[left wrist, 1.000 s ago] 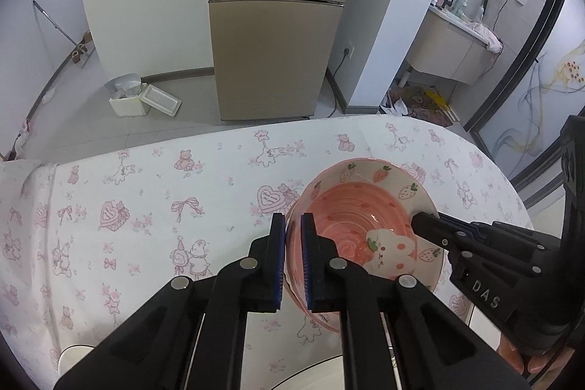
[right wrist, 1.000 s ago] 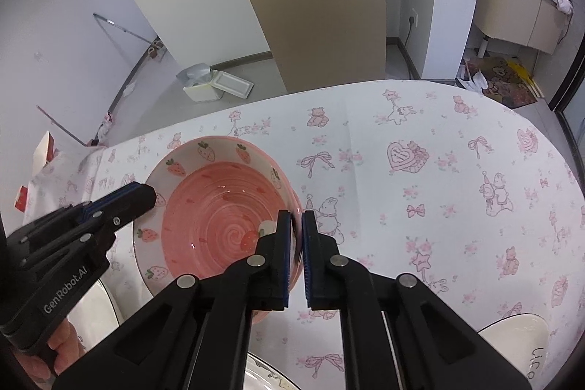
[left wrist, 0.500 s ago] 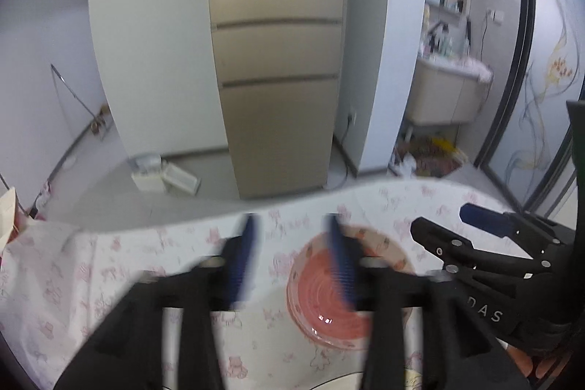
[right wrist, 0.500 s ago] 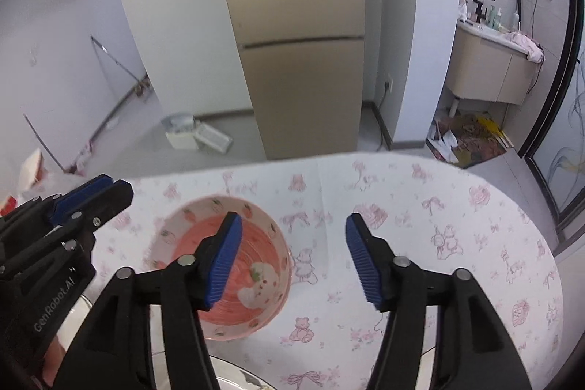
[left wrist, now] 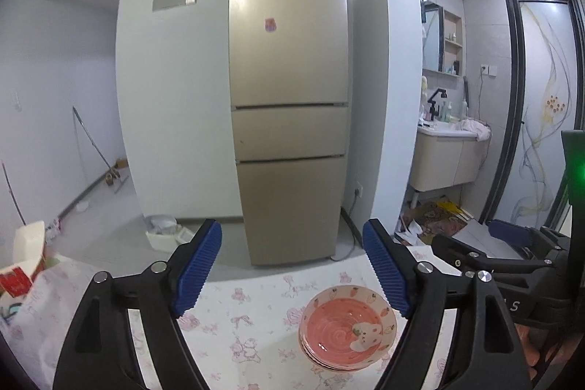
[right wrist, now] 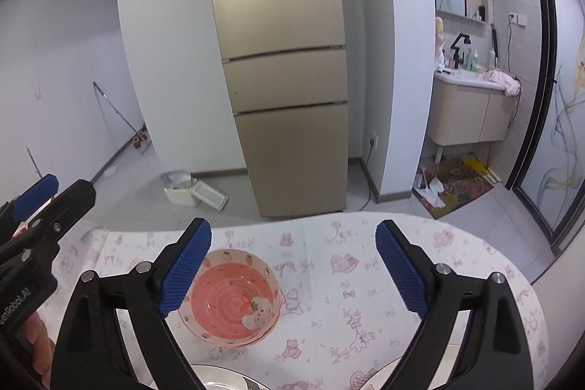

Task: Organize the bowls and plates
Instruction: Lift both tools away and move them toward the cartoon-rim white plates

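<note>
Hovering above the counter (right wrist: 420, 243) with its white, pink-printed cloth, the left gripper (left wrist: 292, 267) and the right gripper (right wrist: 292, 265) both angle downward, jaws wide apart after just opening, nothing between the blue ribbed pads (right wrist: 184, 267). In the left wrist view the right gripper shows at the right edge; in the right wrist view the left one shows at the left edge, with fingers of a hand (right wrist: 38, 346) below it. The pink ceramic bowl with strawberry rim and a white bear inside (right wrist: 230, 298) sits upright on the cloth, lower centre of both frames, seemingly nested on similar bowls. White plate rims (right wrist: 226, 379) peek at the bottom edge.
</note>
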